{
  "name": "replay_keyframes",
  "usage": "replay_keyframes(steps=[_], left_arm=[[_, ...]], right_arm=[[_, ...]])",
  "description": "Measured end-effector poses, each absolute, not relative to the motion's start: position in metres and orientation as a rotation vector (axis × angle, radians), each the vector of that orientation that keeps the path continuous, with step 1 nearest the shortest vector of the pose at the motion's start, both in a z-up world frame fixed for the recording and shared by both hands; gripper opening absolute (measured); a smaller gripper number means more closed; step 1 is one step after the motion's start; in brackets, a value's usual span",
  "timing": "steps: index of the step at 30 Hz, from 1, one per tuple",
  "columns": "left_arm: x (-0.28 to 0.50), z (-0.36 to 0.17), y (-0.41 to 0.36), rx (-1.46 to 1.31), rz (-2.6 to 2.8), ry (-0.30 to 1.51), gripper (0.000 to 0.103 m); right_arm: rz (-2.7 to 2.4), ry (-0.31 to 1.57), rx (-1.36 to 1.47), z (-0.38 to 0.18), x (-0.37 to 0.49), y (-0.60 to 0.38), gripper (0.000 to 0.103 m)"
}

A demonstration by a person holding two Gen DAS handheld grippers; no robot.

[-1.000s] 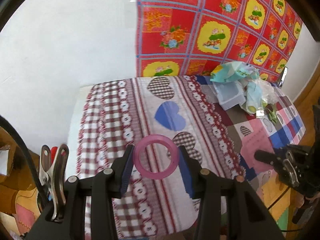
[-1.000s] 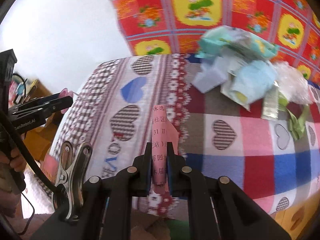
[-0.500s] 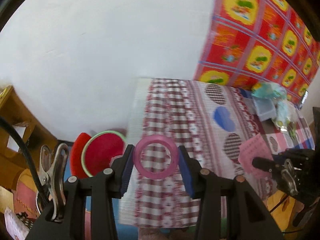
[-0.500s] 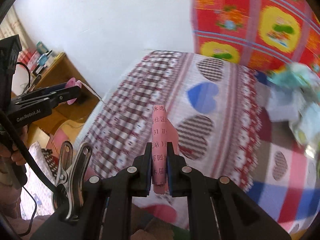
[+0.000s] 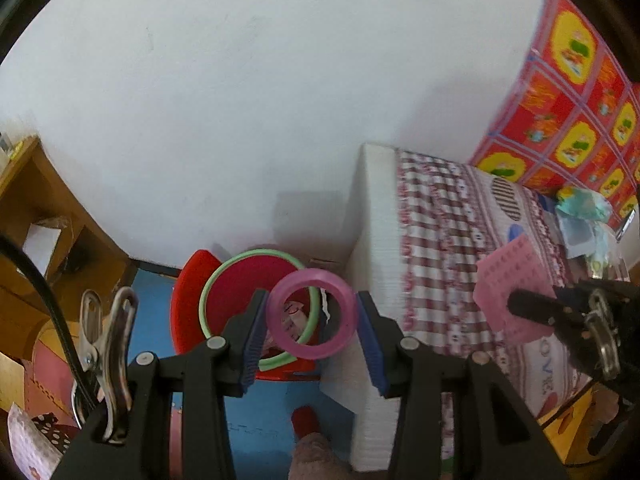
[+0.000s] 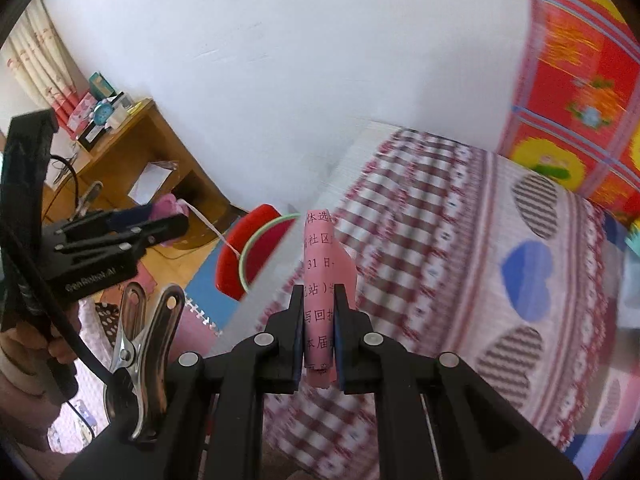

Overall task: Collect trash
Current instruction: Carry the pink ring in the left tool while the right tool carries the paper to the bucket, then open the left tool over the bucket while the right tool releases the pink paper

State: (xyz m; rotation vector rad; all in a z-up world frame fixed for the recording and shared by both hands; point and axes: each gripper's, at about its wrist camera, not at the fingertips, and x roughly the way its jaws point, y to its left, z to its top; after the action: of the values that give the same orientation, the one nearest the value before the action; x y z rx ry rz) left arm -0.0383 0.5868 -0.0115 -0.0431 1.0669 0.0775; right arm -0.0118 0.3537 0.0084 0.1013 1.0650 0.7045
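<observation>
L wrist view: left gripper (image 5: 311, 314) clamped on pink tape ring (image 5: 311, 313), hanging over red bin (image 5: 240, 300) on floor, left of bed (image 5: 440, 264).
R wrist view: right gripper (image 6: 318, 332) pinching pink printed paper (image 6: 320, 280), upright betw pads, above bed edge; bin far-left.

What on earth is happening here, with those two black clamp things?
A person is tidying up trash with a hand-held gripper in each hand. The left gripper is clamped on a pink plastic ring, held over a red bin on the floor beside the bed. The right gripper pinches a rolled pink paper above the bed's edge. More trash lies at the far end of the bed.
</observation>
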Motion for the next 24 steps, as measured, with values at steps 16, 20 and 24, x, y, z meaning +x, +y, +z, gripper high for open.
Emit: replay_keyframes(steps=[16, 20, 24], left_arm=[[0.001, -0.138, 0.684, -0.173, 0.114, 1.194, 0.045], [0.007, -0.173, 0.697, -0.214, 0.107, 1.228, 0.045], [0.012, -0.201, 0.705, -0.253, 0.097, 1.258, 0.045]], right_arm=[[0.749, 1.139, 0.055, -0.024, 0.048, 0.485, 0.013], [0.757, 1.178, 0.029, -0.040, 0.063, 0.515, 0.013], [0.759, 1.204, 0.019, -0.052, 0.077, 0.536, 0.013]])
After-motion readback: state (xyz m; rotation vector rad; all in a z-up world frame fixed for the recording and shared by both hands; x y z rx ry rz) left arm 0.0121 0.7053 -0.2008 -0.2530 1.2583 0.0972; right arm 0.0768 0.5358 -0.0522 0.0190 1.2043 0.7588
